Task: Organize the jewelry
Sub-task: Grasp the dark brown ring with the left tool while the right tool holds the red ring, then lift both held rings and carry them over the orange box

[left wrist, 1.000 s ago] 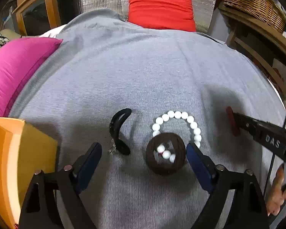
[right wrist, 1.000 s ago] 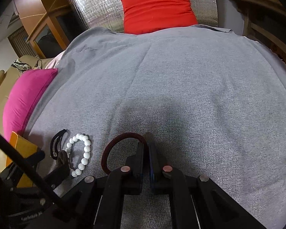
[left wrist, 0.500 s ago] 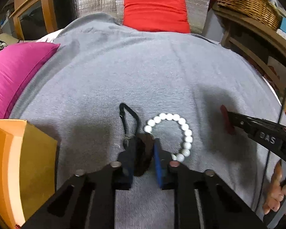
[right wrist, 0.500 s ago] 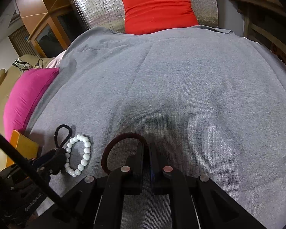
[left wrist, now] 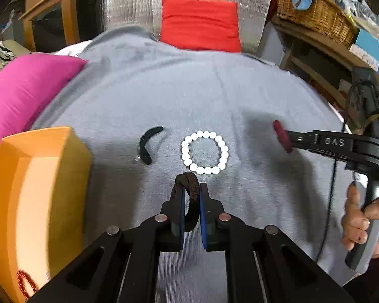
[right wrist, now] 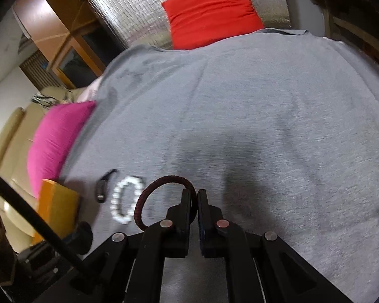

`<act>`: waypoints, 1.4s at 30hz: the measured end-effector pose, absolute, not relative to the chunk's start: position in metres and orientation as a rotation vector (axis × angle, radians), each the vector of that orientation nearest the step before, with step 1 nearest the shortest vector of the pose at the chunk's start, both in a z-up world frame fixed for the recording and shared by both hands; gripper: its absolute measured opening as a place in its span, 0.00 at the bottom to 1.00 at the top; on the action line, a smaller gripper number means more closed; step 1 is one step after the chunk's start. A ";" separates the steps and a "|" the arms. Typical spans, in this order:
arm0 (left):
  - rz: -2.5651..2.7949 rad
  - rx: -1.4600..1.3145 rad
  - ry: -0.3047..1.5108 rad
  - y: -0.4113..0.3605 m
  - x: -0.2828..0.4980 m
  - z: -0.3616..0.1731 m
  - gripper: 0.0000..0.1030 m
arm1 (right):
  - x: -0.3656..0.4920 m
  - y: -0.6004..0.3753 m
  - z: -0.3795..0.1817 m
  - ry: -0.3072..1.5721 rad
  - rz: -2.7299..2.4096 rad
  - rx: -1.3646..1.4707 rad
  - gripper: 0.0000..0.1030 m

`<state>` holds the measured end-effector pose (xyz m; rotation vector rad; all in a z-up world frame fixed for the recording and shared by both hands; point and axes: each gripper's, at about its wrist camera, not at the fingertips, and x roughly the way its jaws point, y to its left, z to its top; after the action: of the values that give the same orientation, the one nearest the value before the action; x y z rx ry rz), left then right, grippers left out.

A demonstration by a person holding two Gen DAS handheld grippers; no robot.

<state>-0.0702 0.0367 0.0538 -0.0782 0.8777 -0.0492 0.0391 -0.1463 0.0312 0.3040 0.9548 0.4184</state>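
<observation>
Jaws of the left gripper (left wrist: 190,197) pinch a dark brown hair tie (left wrist: 189,202), lifted above the grey blanket (left wrist: 164,96); the right gripper (right wrist: 196,203) clamps a maroon hair tie (right wrist: 149,197). Left of the white bead bracelet (left wrist: 204,152) sits the orange box (left wrist: 38,176), then a black hair clip (left wrist: 146,144).

2 hair ties (left wrist: 189,197), 1 white bead bracelet (left wrist: 205,152), 1 black clip (left wrist: 147,144), 1 orange box (left wrist: 38,202), 2 cushions (left wrist: 200,24).

Grey-covered bed (left wrist: 240,96): white bead bracelet (left wrist: 205,152) at centre, black curved piece (left wrist: 147,144) left, orange box (left wrist: 38,202) lower left.
</observation>
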 end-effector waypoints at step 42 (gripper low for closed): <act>0.372 0.065 0.763 0.188 -0.194 0.094 0.10 | -0.091 0.093 0.079 0.681 0.911 -0.022 0.06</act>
<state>-0.1942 0.1885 0.0943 0.0651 0.7633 0.3722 -0.0913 0.0934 0.0788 -0.0218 0.6814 0.9107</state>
